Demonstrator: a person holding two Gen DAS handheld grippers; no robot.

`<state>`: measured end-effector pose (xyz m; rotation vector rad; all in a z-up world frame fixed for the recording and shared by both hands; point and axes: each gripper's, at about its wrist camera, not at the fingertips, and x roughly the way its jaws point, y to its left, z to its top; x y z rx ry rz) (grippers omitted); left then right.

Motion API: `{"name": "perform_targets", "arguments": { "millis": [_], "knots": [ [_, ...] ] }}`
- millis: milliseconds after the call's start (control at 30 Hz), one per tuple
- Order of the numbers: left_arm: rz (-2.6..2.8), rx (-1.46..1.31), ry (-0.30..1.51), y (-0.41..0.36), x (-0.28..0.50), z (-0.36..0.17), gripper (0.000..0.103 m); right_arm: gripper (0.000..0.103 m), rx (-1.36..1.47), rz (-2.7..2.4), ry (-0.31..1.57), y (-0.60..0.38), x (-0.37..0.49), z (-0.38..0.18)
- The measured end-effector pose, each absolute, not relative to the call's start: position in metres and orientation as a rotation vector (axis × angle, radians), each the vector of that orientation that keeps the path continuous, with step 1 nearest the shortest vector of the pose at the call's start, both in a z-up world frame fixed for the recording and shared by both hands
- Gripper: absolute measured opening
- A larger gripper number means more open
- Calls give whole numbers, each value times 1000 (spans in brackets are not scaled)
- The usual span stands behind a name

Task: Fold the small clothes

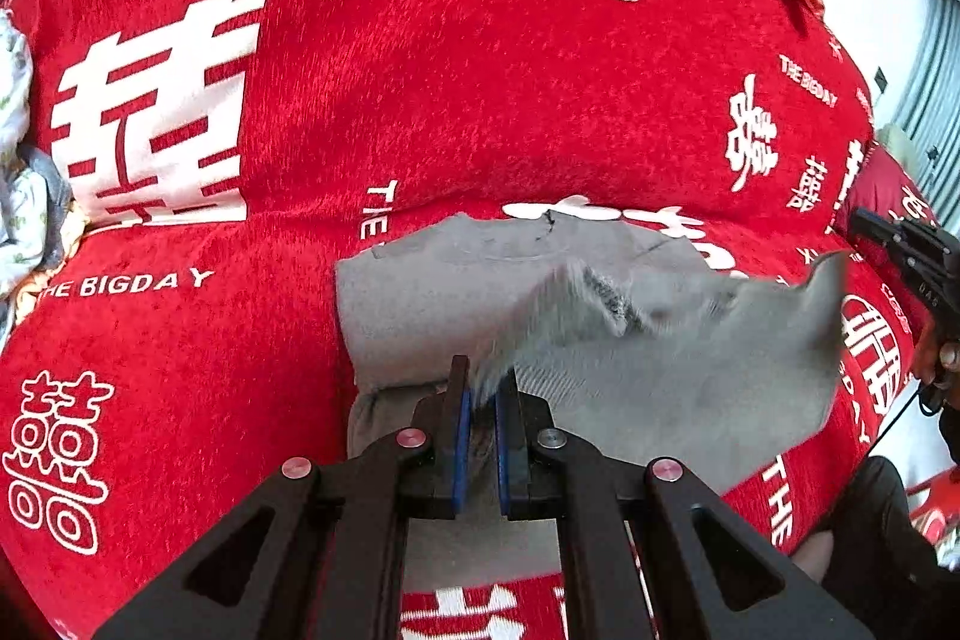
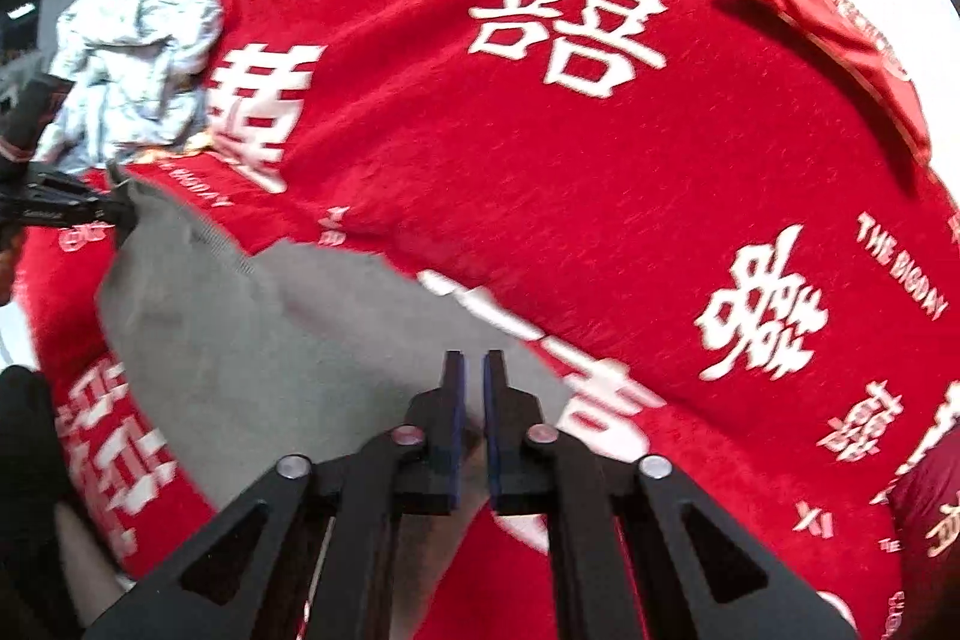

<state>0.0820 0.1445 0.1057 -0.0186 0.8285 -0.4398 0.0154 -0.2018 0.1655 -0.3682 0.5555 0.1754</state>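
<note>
Because the grey garment [image 1: 480, 292] hung as a sheet between the two tools, the coming fold turned on where its free edge lay from the held edge. The far edge rested flat on the red bedspread [image 1: 420, 100], ahead of both pairs of jaws, while the near edge was lifted off the bed. The cloth's long axis ran across, from one tool to the other, so each hand was nearest to its own corner and neither had the better reach for the whole edge.

The left gripper [image 1: 483, 388] had its jaws drawn narrow, with a pinch of the grey fabric caught between the blue pads. In the left wrist view the right gripper [image 1: 864, 226] showed at the right margin, meeting the raised, pointed corner of the garment.

From its own camera the right gripper [image 2: 473, 370] also had its jaws nearly together, grey cloth lying under and between the fingers; the picture was blurred, so I judged it a grip on the corner.

My reading was that the lifted edge had next to travel forward, over the flat part, to meet the far edge.
</note>
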Motion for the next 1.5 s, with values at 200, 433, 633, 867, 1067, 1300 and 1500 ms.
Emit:
{"name": "perform_targets", "arguments": {
  "millis": [200,433,633,867,1067,1300,1500],
  "knots": [
    [-414,26,909,127,110,74,8,5,-282,249,702,-212,55,146],
    [-389,-20,976,134,120,43,8,79,53,382,904,-264,66,77],
    [-380,0,986,132,124,40,8,58,60,411,1008,-253,92,31],
    [-360,-11,1020,135,131,28,8,21,53,438,1059,-238,118,8],
    [-355,-59,1003,142,130,35,8,9,27,405,993,-240,107,25],
    [-355,-72,906,142,141,80,8,8,15,321,791,-248,94,88],
    [-320,-82,914,135,199,89,8,8,-24,266,742,-245,133,108]
  ]
}}
